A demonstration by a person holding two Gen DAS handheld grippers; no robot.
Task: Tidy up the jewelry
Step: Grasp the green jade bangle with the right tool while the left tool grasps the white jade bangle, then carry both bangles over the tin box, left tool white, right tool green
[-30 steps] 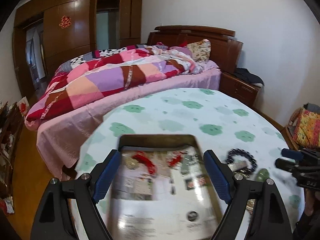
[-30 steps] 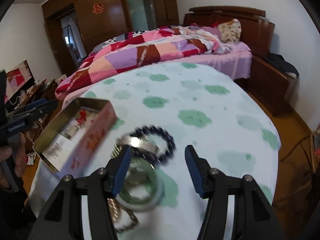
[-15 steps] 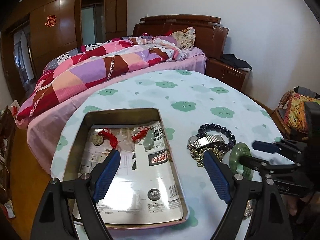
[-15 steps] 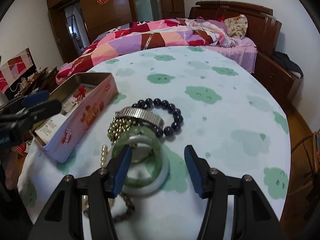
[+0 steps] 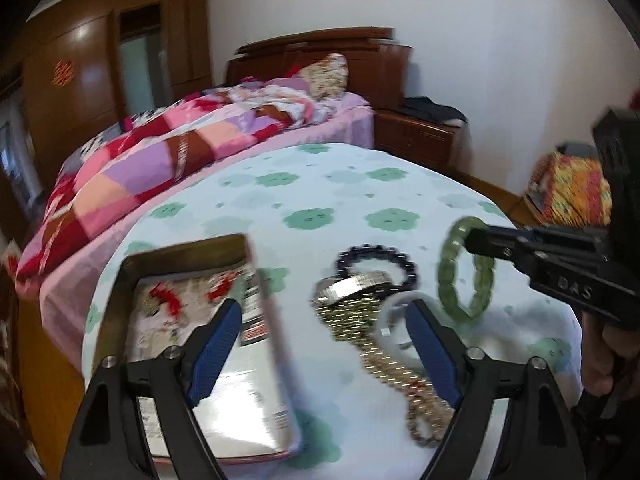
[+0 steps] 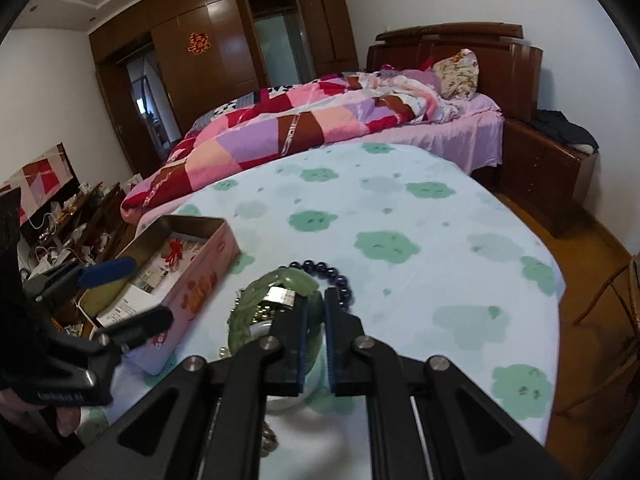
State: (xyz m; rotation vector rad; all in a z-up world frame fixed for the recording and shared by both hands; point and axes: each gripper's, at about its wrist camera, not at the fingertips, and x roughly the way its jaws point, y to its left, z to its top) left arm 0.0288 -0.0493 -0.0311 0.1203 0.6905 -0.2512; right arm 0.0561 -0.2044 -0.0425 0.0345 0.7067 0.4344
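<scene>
The right gripper [image 6: 316,312] has its jaws pinched on the rim of the green bangle [image 5: 466,270]; in the left wrist view the ring hangs upright from the fingertips, clear of the tablecloth [image 5: 320,192], its open face turned toward the camera. The tin box [image 6: 200,276] lies at about nine o'clock from those jaws, its long axis running away toward the bed [image 6: 320,120] — so, as I judge it, the carry goes leftward over the near wall, then down. The left gripper [image 5: 320,344] stands with jaws spread, empty, straddling the box's right wall; it is nearer the box, yet carries nothing. The remaining pile sits just right of the box: dark bead bracelet [image 5: 376,256] at twelve, metal watch band [image 5: 352,286] and gold bead chain [image 5: 396,364] toward six, a white bangle [image 5: 394,310] beneath the green one.
</scene>
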